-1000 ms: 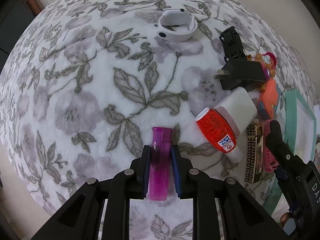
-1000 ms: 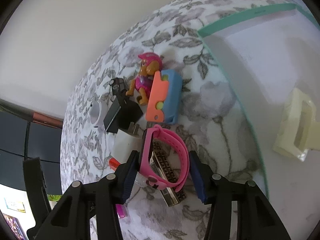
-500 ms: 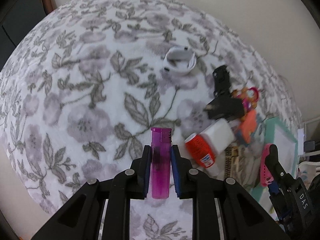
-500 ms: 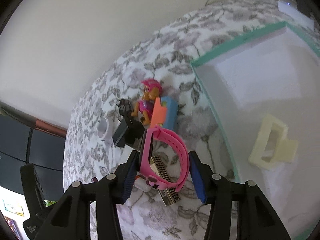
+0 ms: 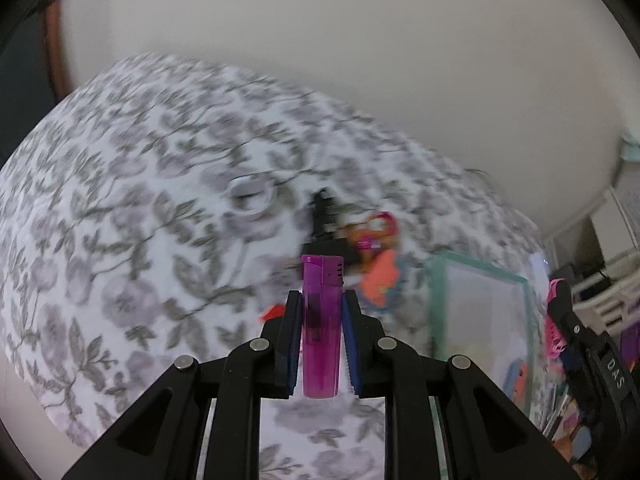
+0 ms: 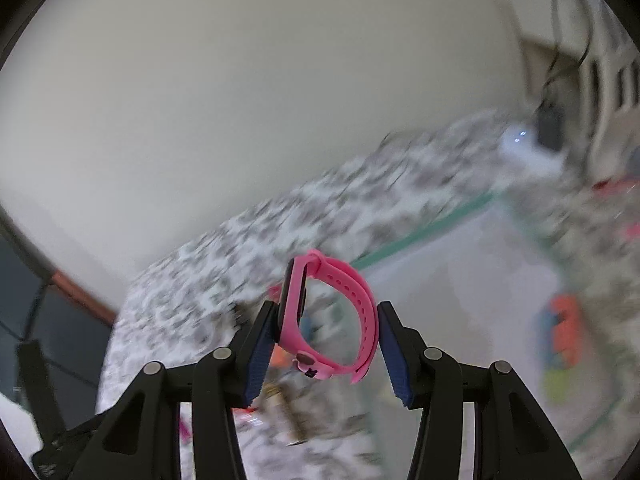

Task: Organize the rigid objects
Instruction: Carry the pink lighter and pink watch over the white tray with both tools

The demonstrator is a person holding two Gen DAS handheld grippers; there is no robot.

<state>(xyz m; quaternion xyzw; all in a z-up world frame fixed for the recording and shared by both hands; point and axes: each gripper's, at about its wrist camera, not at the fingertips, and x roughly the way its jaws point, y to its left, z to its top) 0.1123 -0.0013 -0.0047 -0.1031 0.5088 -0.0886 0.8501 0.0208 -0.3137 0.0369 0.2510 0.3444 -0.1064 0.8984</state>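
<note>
My left gripper (image 5: 320, 340) is shut on a translucent purple lighter (image 5: 321, 320), held upright well above the flowered cloth (image 5: 120, 240). My right gripper (image 6: 326, 344) is shut on a pink watch band (image 6: 344, 312), its loop squeezed between the blue pads, also lifted off the surface. The right gripper with the pink band shows at the right edge of the left wrist view (image 5: 560, 320). A white tray with a green rim (image 5: 480, 280) (image 6: 420, 236) lies to the right of the loose objects.
Blurred on the cloth lie a white ring-shaped band (image 5: 252, 198), a black plug (image 5: 324, 228), a pink toy figure (image 5: 376, 228) and an orange-blue block (image 5: 380, 276). Inside the tray sit an orange-blue item (image 6: 560, 332) and a pale piece. A wall stands behind.
Both grippers have risen from the cloth and tilted upward, carrying the lighter and the pink band. The table objects look smaller and farther, and more wall is in view.
</note>
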